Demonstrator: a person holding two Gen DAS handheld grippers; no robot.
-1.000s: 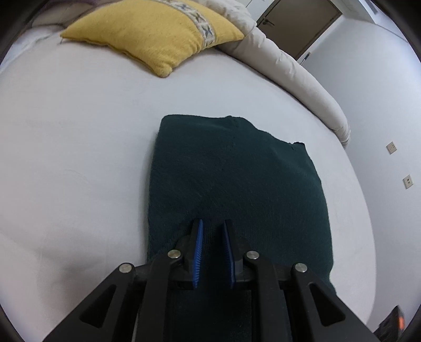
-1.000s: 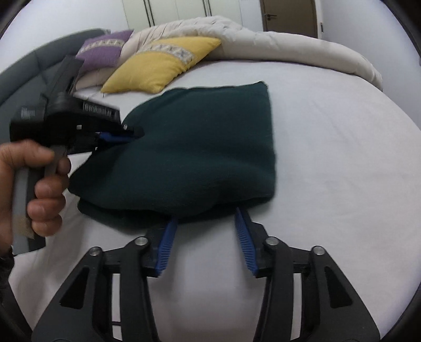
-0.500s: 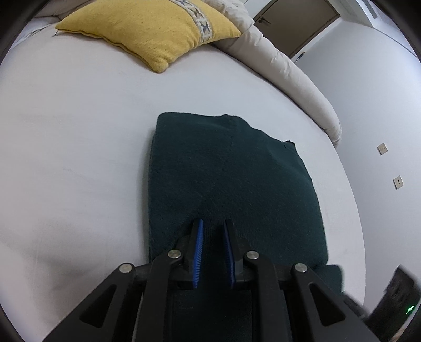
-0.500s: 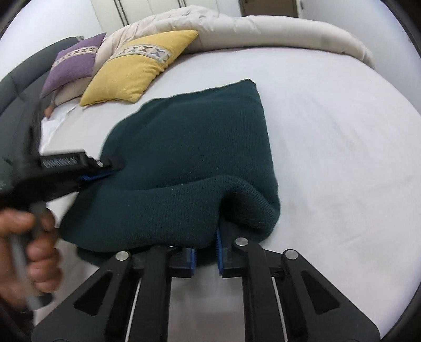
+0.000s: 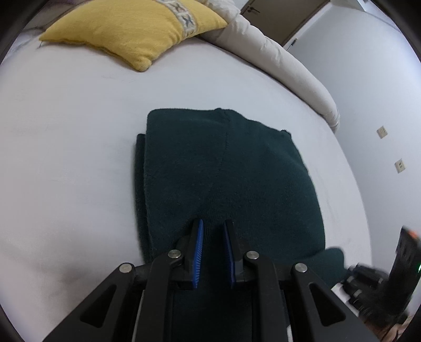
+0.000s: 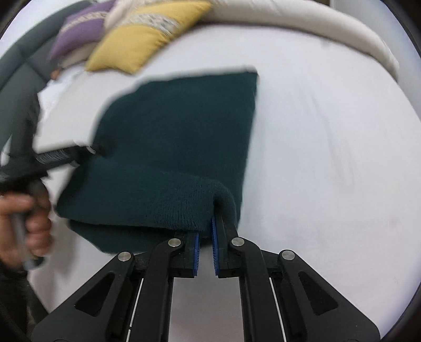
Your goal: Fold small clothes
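Nearest the right wrist camera, the right gripper is clenched on a bunched fold at the near edge of the dark green knitted garment; its jaws have just been closing, and the cloth humps up over the blue pads where they pinch it. A lower layer of the same garment pokes out flat on the bed sheet just left of that pinch. Further left along the near side, a person's hand grips the handle of the left gripper, whose tip meets the garment's left corner; that part of the view is blurred by motion.

From the left wrist camera, the left gripper is clamped on the garment's near edge, with a ridge of the dark knit filling the narrow gap between its blue pads. The garment stretches away from it as a folded rectangle, a second layer showing along its left edge. It lies near the middle of the bed, well apart from the pillows. At the lower right rim of this view the black body of the right gripper shows, blurred.

Beyond the garment, a yellow pillow lies at the head end of the bed, with a purple pillow beside it, touching. A rolled cream duvet runs along the far edge. Behind stand a white wall with two sockets and a brown door.
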